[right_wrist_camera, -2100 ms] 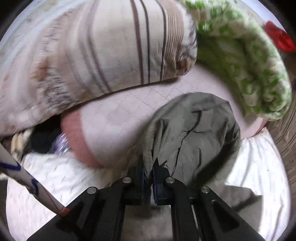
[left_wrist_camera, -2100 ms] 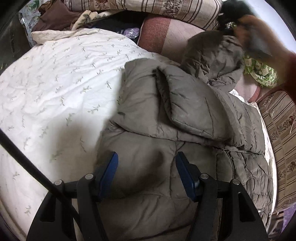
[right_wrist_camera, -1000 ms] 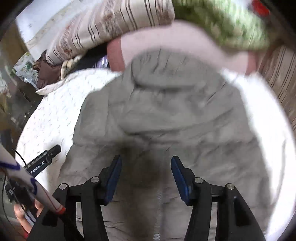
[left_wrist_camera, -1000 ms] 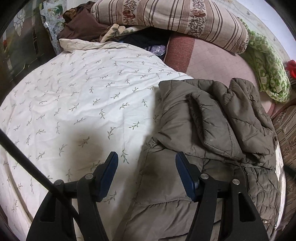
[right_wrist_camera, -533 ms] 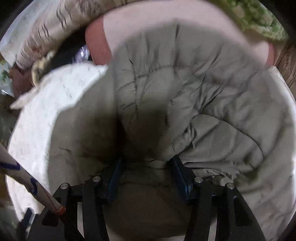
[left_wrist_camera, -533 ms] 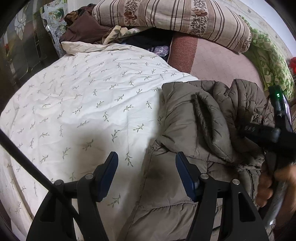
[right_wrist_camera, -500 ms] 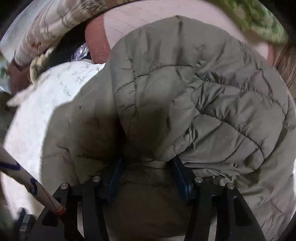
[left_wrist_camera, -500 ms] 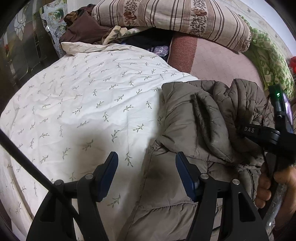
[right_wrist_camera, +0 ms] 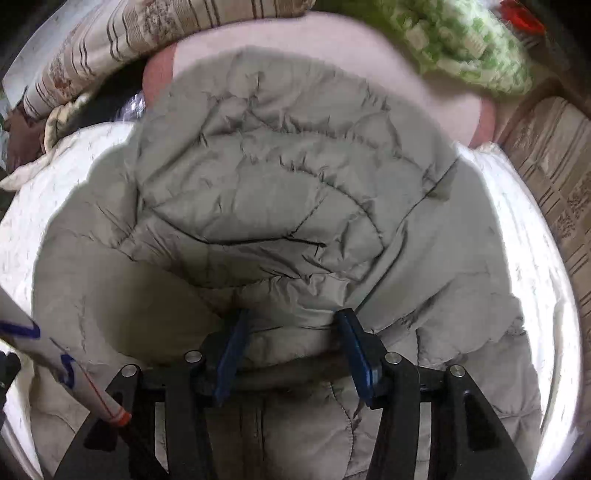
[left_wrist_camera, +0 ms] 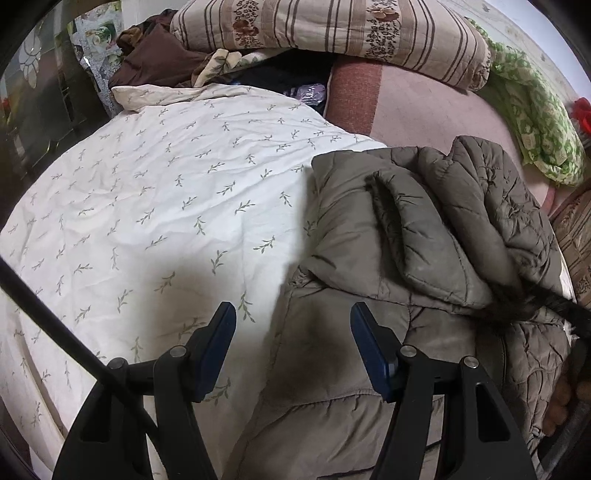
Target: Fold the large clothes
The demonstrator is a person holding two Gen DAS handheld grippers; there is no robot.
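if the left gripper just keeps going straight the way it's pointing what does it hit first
Most likely the puffy olive jacket: the open left gripper points at its left edge, where it meets the leaf-print quilt. Depth is unclear, so its left finger might touch the quilt first.

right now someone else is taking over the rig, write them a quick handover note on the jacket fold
Left gripper: open, empty, hovering over the left edge of the grey-brown quilted puffer jacket.
Right gripper: open, jaws straddling a bunched fold of the jacket's padded fabric, not clamped.
Jacket lies on the white leaf-print duvet, with the striped pillow and green floral blanket beyond it.
Done: sleeve and upper part folded onto the body.
Left: probably close the right gripper, fold further and flatten.
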